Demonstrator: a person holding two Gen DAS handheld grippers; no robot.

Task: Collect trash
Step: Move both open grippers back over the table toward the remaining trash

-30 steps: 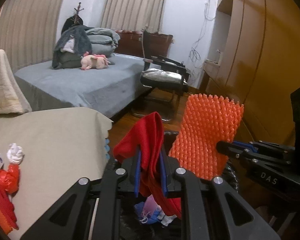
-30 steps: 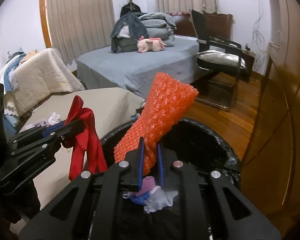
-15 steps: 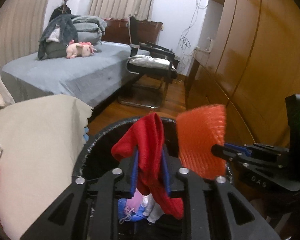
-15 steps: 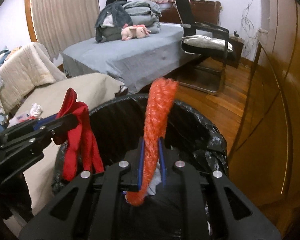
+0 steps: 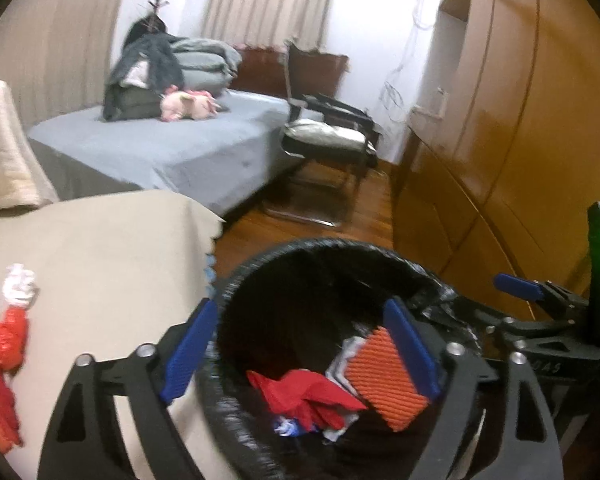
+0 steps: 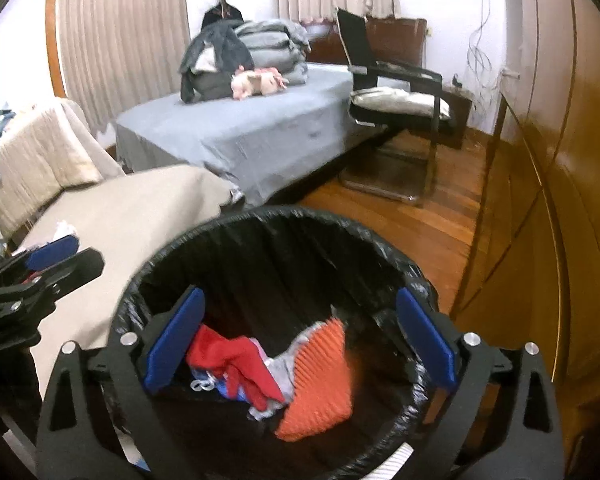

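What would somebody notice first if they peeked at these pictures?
Probably the big black-lined trash bin right under both open grippers, with an orange bubble wrap piece and a red rag lying inside on other scraps. Next, the left gripper and right gripper hanging over it with blue pads spread wide. More red trash waits on the beige table to the left.

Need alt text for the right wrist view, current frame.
Open right gripper hovers over a black-lined trash bin holding a red cloth and orange bubble wrap. Left gripper at left, above a beige table; bed and chair behind.
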